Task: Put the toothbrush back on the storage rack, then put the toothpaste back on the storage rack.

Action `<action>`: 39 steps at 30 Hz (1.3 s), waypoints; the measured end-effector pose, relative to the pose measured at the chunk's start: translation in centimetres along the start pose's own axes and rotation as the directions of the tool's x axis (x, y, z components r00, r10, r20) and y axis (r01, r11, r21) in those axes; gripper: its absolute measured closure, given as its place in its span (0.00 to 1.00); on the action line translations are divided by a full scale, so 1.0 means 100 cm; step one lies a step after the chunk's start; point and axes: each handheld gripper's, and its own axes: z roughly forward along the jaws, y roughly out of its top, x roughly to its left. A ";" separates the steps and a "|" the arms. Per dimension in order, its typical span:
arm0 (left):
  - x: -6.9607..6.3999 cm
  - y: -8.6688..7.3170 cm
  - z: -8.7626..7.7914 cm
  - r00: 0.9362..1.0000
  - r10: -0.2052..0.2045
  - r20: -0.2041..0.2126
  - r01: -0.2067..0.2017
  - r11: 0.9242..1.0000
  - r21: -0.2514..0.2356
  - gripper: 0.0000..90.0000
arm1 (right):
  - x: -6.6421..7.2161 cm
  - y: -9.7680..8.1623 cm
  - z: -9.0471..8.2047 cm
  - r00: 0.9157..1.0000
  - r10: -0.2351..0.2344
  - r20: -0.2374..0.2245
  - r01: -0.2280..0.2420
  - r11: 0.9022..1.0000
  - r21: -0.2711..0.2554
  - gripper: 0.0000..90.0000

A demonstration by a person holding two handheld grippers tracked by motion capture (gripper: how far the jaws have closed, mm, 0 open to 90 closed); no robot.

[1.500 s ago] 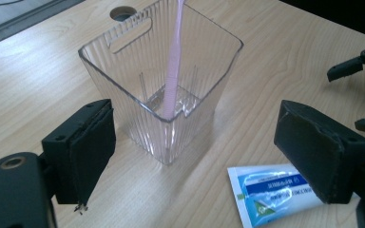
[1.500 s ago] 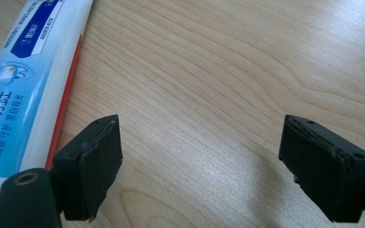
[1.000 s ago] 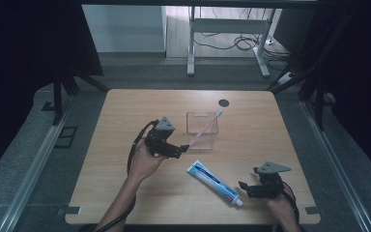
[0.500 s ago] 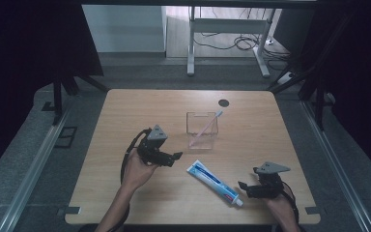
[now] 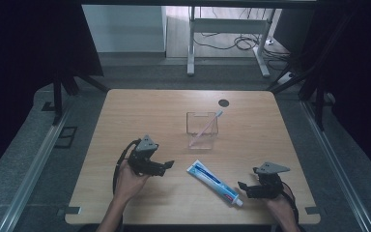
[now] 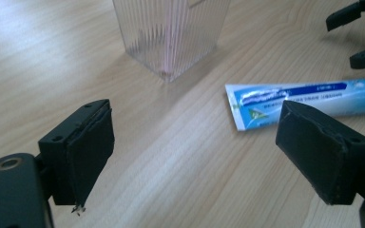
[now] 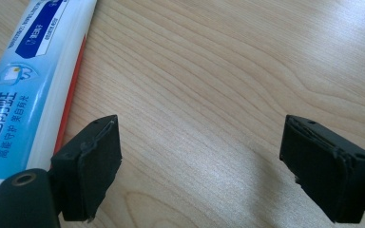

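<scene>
- Wood-grain table [image 5: 140,111] stands on grey floor, dark curtains at both sides.
- Toothpaste tube [image 5: 215,182] lies flat near the table's front edge.
- Left gripper [image 5: 166,166], jaws spread and empty, sits left of the tube.
- Right gripper [image 5: 244,187], released, sits just right of it.
- Clear cup [image 5: 202,129] holding a toothbrush stands behind the tube.

In your left gripper view the ribbed clear cup [image 6: 172,35] ahead of the jaws is cut off by the top edge, so its rim and the upper length of the pink stick inside cannot be seen. The toothpaste tube [image 6: 304,97] runs behind your right-hand jaw and off the right edge, cap end unseen. In your right gripper view the same tube [image 7: 26,90] is clipped at top and left, its lower end hidden behind the left-hand jaw.
</scene>
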 end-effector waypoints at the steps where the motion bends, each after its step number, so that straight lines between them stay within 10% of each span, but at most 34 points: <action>1: -0.001 -0.003 -0.001 1.000 -0.001 -0.001 0.001 1.000 -0.002 0.14 | 0.000 0.000 0.000 1.000 0.000 0.000 0.000 1.000 0.000 0.16; 24: -0.007 -0.055 0.007 0.996 0.022 -0.089 -0.012 0.994 0.107 0.14 | 0.004 -0.001 0.002 1.000 -0.021 -0.009 0.022 1.000 0.014 0.14; 39: -0.003 -0.060 0.004 0.997 0.001 -0.080 0.006 0.996 0.084 0.14 | 0.007 0.007 -0.007 0.999 0.018 -0.040 -0.016 0.999 0.046 0.18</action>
